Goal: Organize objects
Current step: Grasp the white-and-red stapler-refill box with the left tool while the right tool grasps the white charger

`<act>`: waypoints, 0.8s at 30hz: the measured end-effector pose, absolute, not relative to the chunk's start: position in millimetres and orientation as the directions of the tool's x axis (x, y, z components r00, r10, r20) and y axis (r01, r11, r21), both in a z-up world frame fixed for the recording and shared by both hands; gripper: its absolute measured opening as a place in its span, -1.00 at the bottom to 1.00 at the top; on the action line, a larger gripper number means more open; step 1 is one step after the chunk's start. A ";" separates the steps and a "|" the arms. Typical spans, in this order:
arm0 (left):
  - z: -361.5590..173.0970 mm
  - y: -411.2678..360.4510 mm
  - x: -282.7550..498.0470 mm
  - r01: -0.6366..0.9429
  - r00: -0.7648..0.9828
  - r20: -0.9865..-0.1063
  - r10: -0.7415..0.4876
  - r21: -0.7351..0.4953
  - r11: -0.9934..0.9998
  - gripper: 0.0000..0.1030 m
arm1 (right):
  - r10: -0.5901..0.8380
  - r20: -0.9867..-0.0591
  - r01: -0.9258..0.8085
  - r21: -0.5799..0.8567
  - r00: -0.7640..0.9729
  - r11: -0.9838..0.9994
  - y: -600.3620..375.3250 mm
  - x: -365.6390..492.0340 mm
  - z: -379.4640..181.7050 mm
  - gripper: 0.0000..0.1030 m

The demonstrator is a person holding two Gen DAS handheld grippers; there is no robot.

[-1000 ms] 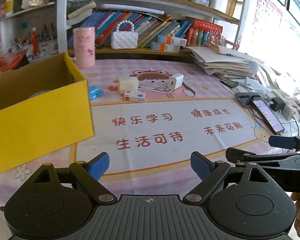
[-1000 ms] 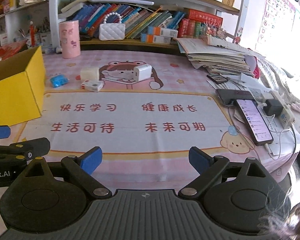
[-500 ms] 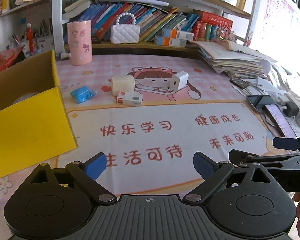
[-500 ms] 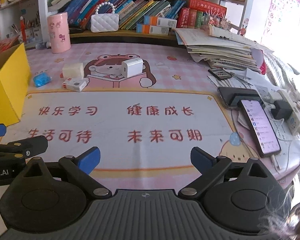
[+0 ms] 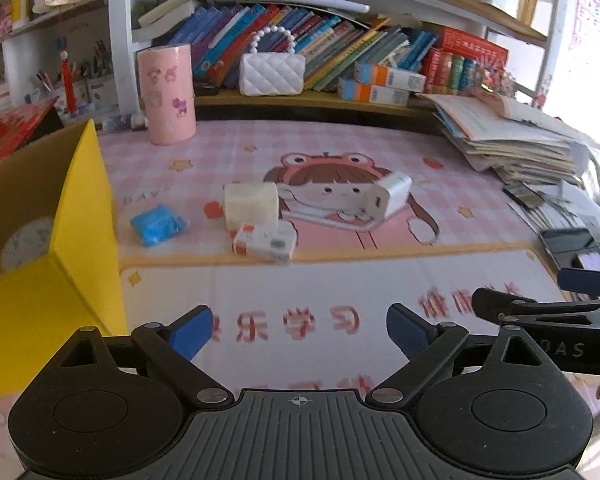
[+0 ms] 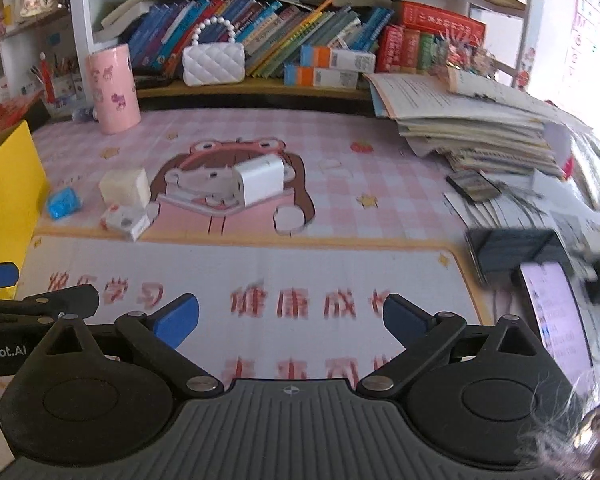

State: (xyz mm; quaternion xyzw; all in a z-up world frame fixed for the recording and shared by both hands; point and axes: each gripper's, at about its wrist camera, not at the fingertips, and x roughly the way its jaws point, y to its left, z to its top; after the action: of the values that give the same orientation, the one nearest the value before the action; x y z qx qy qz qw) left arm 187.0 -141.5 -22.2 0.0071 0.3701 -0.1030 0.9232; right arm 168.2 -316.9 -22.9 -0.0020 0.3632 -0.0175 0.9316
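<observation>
On the pink desk mat lie a blue packet (image 5: 159, 225), a cream block (image 5: 251, 201), a small white-and-red box (image 5: 265, 242) and a white charger (image 5: 388, 196). An open yellow box (image 5: 60, 288) stands at the left with a round thing inside. My left gripper (image 5: 299, 332) hovers open over the mat's printed text, short of the small box. The right wrist view shows the charger (image 6: 260, 179), cream block (image 6: 125, 187), small box (image 6: 126, 221) and blue packet (image 6: 63, 202). My right gripper (image 6: 291, 319) is wide, its jaws opening with nothing between them.
A pink cylinder (image 5: 167, 94) and a white quilted purse (image 5: 271, 73) stand at the back below shelves of books. A pile of papers (image 6: 472, 132) and a lit phone (image 6: 556, 312) crowd the right side. The yellow box (image 6: 8, 200) walls off the left.
Both grippers have moved forward over the mat toward the small items, which now look larger and nearer. The yellow box has slid toward the left edge. Both pairs of jaws stand slightly wider.
</observation>
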 end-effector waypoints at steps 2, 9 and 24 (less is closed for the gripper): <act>-23.9 -143.7 199.3 0.179 0.706 -0.688 -0.170 -0.058 0.982 0.84 | -0.018 -0.666 0.019 -0.006 0.746 1.000 -321.2 179.9 -22.0 0.93; -38.2 -146.4 246.0 0.085 0.715 -0.695 -0.080 -0.028 0.996 0.78 | 0.021 -0.660 -0.014 0.016 0.751 1.000 -336.6 215.2 -23.8 0.94; -75.0 -155.8 303.2 0.054 0.686 -0.727 -0.024 0.019 0.998 0.12 | 0.084 -0.651 -0.092 0.023 0.755 0.996 -350.1 251.7 -25.2 0.96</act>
State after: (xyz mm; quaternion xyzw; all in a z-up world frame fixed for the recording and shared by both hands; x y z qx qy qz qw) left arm 303.2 -155.8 -75.0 0.0194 0.3956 -0.0212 0.9180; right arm 251.7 -350.1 -25.2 -0.0054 0.3471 0.0470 0.9366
